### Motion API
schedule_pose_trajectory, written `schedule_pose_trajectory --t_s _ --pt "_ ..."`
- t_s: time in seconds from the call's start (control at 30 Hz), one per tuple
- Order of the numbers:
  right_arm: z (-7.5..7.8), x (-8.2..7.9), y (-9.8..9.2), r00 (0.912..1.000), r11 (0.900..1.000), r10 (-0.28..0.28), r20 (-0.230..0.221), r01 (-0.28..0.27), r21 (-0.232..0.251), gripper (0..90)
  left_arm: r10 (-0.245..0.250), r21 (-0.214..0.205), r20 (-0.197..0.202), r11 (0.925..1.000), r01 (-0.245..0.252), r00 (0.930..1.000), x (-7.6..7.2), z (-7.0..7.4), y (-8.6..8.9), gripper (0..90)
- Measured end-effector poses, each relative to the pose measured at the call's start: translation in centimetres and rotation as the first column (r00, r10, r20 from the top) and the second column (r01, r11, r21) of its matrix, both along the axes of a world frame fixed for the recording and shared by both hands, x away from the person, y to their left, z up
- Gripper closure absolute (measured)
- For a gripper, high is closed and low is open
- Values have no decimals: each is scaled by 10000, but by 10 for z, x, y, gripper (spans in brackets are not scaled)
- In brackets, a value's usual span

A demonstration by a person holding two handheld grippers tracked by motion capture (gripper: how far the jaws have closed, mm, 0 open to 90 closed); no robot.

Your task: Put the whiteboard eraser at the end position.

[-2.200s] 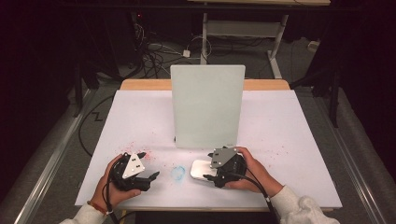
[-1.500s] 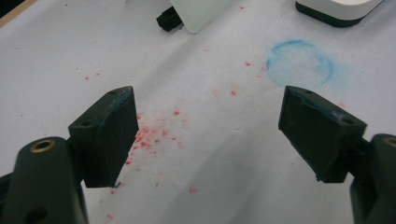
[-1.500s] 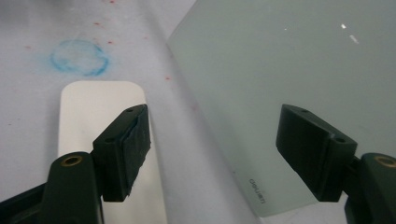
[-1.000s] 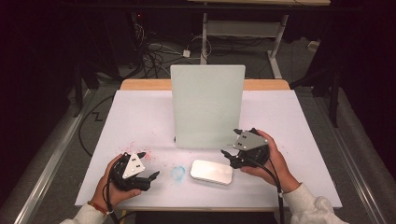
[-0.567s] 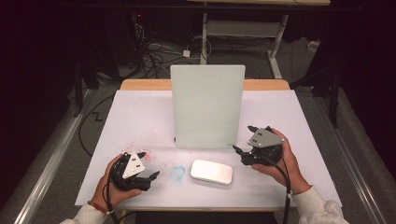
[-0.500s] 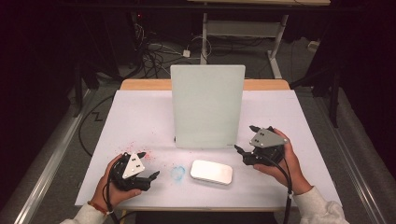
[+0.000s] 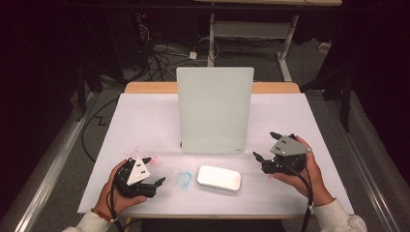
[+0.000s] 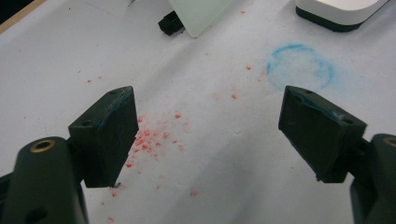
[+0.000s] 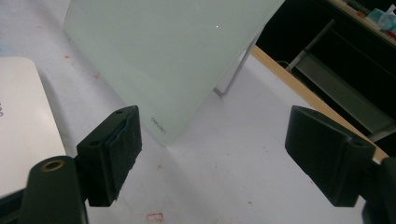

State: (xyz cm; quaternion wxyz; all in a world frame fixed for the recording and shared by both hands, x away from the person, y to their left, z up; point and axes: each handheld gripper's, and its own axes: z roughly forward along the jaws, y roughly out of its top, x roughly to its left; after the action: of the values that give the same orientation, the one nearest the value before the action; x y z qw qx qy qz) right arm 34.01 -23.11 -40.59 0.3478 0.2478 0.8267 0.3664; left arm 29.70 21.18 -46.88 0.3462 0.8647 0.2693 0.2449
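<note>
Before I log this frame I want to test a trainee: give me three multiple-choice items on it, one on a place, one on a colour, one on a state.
1. Where does the white block lie?
A. behind the upright pale board
B. in front of the board, between the two grippers
C. off the table

2. What colour is the chalky ring on the table?
A. blue
B. green
C. yellow

3. How does the right gripper stand?
A. shut on the block
B. shut on the board
C. open, with nothing between its jaws

Answers:
1 B, the high view shows the block between the left gripper and the right one.
2 A, blue in the left gripper view.
3 C, the right gripper view shows bare table between its jaws.
</note>
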Motion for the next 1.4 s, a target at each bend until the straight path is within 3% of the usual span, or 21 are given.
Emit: schedule_pose_trajectory --t_s 0.2,0.47,0.7,0.8,1.17,1.27,1.4 --pt "-8 -3 -10 9998 9998 -185 5 185 6 167 14 -1 -10 10000 -14 10000 1 0 0 193" --pt "-17 -7 -25 9992 9984 -390 58 387 410 166 27 -32 -39 10000 -27 10000 2 -1 0 193" --pt "-32 -10 -39 9982 9976 -558 -223 566 397 172 64 -40 -77 10000 -64 9999 6 -2 1 193" --pt "-37 -13 -45 9965 9948 -724 -411 751 688 172 103 -62 -34 9999 -104 9999 8 -1 1 194" --pt "-64 -30 -54 9968 9916 -569 -565 630 1129 164 449 -176 79 9988 -447 9990 7 1 2 190" --pt "-68 -29 -56 9964 9915 -437 -723 521 1188 166 342 -318 116 9989 -338 9993 6 2 3 186" --pt "-68 -30 -56 9964 9908 -454 -716 541 1241 165 247 -119 147 9996 -246 9996 5 1 0 183"
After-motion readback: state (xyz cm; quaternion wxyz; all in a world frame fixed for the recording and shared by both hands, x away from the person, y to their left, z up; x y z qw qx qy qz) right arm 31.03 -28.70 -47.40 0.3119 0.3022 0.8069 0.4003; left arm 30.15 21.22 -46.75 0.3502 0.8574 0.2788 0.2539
